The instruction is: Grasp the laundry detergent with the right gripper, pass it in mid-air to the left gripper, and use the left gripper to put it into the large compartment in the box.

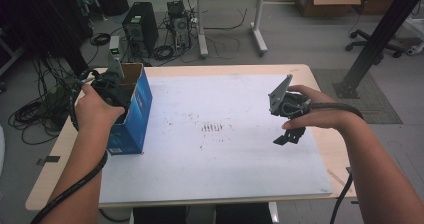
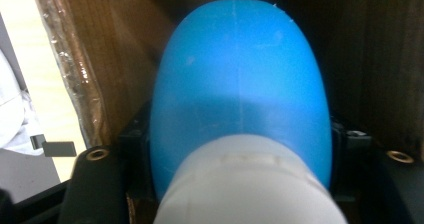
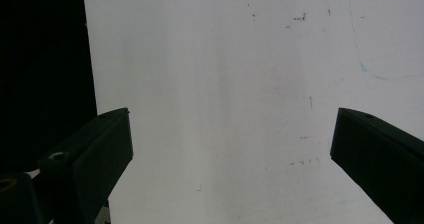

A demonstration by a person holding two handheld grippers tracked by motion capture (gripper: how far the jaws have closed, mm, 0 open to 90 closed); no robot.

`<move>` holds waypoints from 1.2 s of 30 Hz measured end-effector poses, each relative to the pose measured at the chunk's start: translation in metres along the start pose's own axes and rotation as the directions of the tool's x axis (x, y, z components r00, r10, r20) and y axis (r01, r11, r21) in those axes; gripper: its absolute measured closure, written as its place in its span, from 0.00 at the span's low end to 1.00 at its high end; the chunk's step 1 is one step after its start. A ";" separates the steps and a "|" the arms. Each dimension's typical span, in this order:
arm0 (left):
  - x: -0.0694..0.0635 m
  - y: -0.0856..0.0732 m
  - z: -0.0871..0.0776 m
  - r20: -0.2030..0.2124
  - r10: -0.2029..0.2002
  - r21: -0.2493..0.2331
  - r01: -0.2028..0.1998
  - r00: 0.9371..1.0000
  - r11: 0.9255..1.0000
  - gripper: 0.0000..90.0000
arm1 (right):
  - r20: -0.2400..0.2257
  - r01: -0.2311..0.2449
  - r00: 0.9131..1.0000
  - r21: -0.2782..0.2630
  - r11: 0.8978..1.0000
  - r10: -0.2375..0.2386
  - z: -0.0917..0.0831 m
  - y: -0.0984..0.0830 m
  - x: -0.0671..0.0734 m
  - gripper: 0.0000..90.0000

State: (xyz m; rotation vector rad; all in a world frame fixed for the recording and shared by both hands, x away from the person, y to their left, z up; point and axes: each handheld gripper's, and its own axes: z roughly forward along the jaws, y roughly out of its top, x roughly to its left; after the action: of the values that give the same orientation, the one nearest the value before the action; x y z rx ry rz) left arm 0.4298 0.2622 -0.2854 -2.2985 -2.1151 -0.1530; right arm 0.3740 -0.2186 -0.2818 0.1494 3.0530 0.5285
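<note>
High view: a person is sitting at the six o'clock edge of a pale wooden counter (image 1: 320, 144) covered by a white, speckled sheet (image 1: 215, 129), holding one black two-jaw gripper in each hand. At nine o'clock an open-topped blue cardboard box (image 1: 134, 115) is standing upright on the sheet's edge, its brown inside showing at the top. The left gripper (image 1: 107, 86) is reaching down into the box mouth, with the left hand (image 1: 95, 106) wrapping its body just beside the box's near wall.

Left gripper view: a smooth blue egg-shaped object with a white rounded base (image 2: 240, 99) is sitting between the jaws, inside the box, with the brown cardboard walls (image 2: 380, 59) rising at three and at nine o'clock and a strip of clear tape (image 2: 65, 59) running along the nine o'clock edge. The black jaws are flanking the object's widest part on both sides; whether their pads are pressing on it or merely standing beside it cannot be told, since the object is hiding the contact.

Right side: the right gripper (image 1: 288, 136) is hanging above the sheet at three o'clock, well apart from the box, with the right hand (image 1: 312, 111) gripping its body and a thick black cable (image 1: 340, 109) trailing back along the forearm. In the right gripper view the jaws are standing wide apart, with nothing between them, over the bare white sheet (image 3: 225, 109).
</note>
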 end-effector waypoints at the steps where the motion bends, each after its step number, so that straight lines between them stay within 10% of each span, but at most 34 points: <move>1: 0.000 0.000 0.000 -0.002 0.001 -0.002 -0.001 1.000 1.000 0.35 | 0.000 0.000 1.000 -0.001 1.000 0.000 0.000 0.000 0.000 0.04; 36: 0.001 -0.012 -0.046 -0.013 0.006 -0.049 -0.007 1.000 0.999 0.24 | -0.011 0.015 1.000 -0.006 1.000 -0.015 0.003 0.004 0.002 0.04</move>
State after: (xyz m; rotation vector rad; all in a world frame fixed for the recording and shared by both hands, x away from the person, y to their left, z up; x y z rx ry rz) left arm 0.4151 0.2611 -0.2400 -2.3247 -2.1212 -0.2212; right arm 0.3722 -0.2135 -0.2830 0.1234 3.0607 0.5399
